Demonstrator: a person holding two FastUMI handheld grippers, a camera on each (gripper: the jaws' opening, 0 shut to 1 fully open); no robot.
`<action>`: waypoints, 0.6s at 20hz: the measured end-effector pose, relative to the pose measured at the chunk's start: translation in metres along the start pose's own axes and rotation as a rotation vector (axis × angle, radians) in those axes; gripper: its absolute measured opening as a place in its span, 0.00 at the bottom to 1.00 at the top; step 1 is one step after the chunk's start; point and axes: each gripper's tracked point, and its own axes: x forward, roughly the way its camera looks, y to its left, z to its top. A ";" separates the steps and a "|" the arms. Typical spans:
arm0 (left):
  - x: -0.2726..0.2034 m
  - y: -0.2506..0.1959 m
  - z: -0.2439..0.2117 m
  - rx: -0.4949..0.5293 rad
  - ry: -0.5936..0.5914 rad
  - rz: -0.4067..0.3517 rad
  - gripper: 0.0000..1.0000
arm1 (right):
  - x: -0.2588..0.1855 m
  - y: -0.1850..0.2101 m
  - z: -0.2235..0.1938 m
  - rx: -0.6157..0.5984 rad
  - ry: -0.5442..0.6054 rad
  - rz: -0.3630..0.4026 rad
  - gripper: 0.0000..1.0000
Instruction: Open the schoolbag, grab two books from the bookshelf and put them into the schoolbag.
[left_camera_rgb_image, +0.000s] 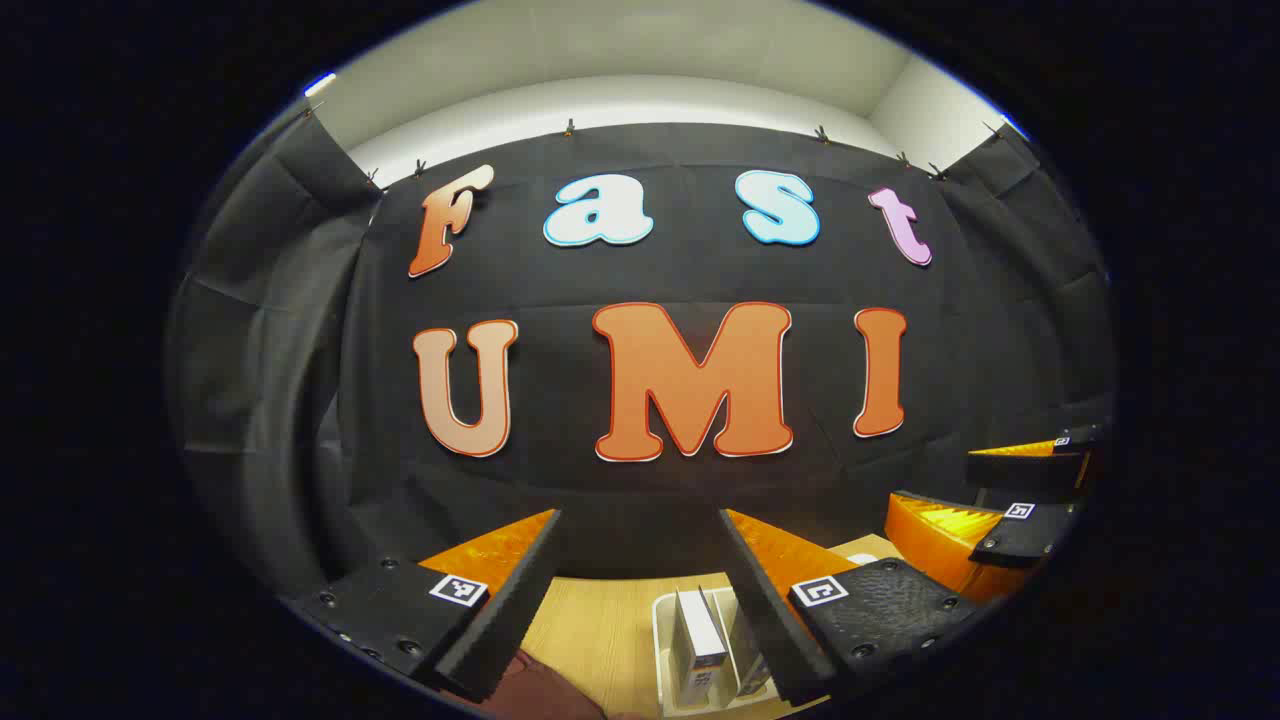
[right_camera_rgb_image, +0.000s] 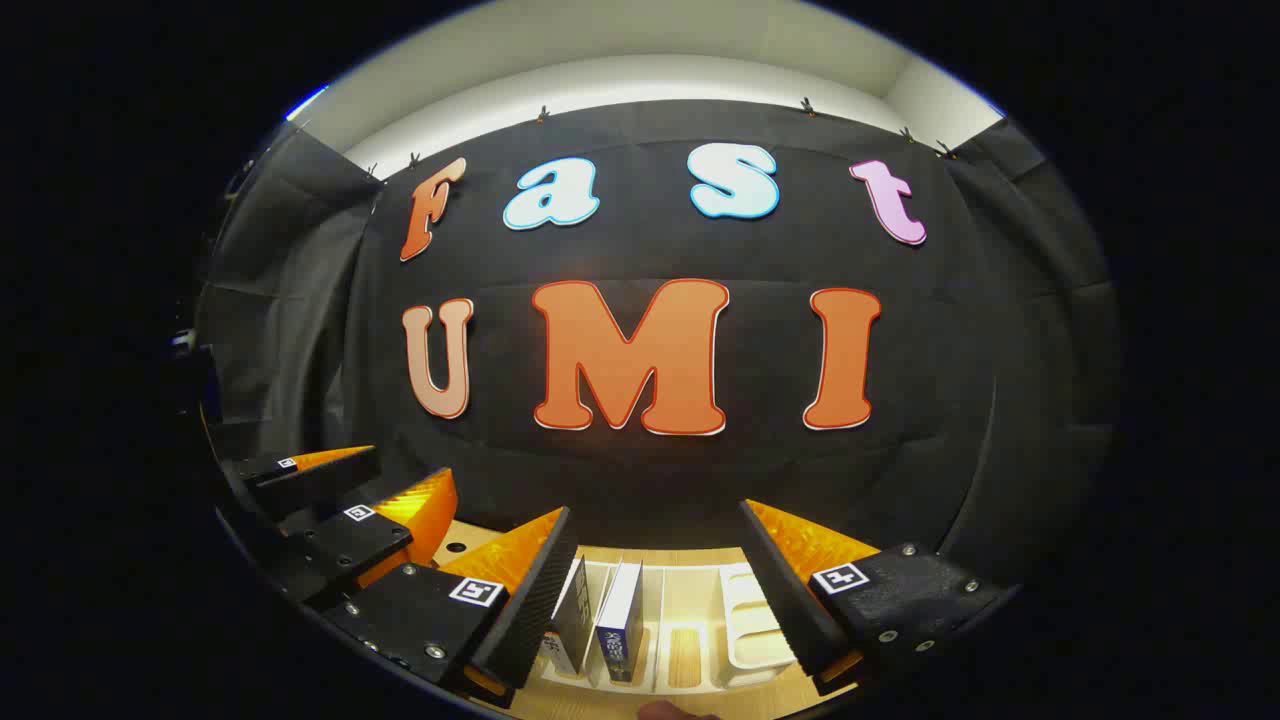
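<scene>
Two books stand upright in the white slotted bookshelf (right_camera_rgb_image: 690, 620) at the bottom centre of the right gripper view: a white-spined book (right_camera_rgb_image: 570, 622) on the left and, just beside it, a book with a dark blue cover (right_camera_rgb_image: 620, 625). The slots to their right hold no books. My right gripper (right_camera_rgb_image: 655, 585) has its jaws wide apart and they hold nothing; the bookshelf shows between them, on the light wooden table (right_camera_rgb_image: 700, 700). At the lower left of this same view I see my left gripper (right_camera_rgb_image: 385, 490), raised above the table edge. In the left gripper view, my left gripper (left_camera_rgb_image: 640, 590) also has its jaws apart and empty. Between them, at the bottom centre, the white slotted bookshelf (left_camera_rgb_image: 662, 640) sits on the table (left_camera_rgb_image: 590, 630), with the white-spined book (left_camera_rgb_image: 697, 640) and a second book (left_camera_rgb_image: 750, 660) beside it, partly hidden by my finger. At the very bottom, left of centre, a dark red fabric piece (left_camera_rgb_image: 540, 690) shows; I cannot tell if it is the schoolbag. My right gripper (left_camera_rgb_image: 1030, 490) appears at the lower right of that view.
</scene>
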 end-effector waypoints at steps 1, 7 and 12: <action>0.000 0.001 0.001 0.001 -0.004 0.006 0.95 | 0.001 -0.003 0.000 0.006 0.000 -0.005 0.96; 0.001 0.012 0.006 0.014 -0.040 0.053 0.95 | 0.006 -0.016 0.005 0.022 -0.006 -0.031 0.96; 0.000 0.019 0.009 0.011 -0.059 0.071 0.95 | 0.006 -0.012 0.000 0.018 -0.003 -0.026 0.96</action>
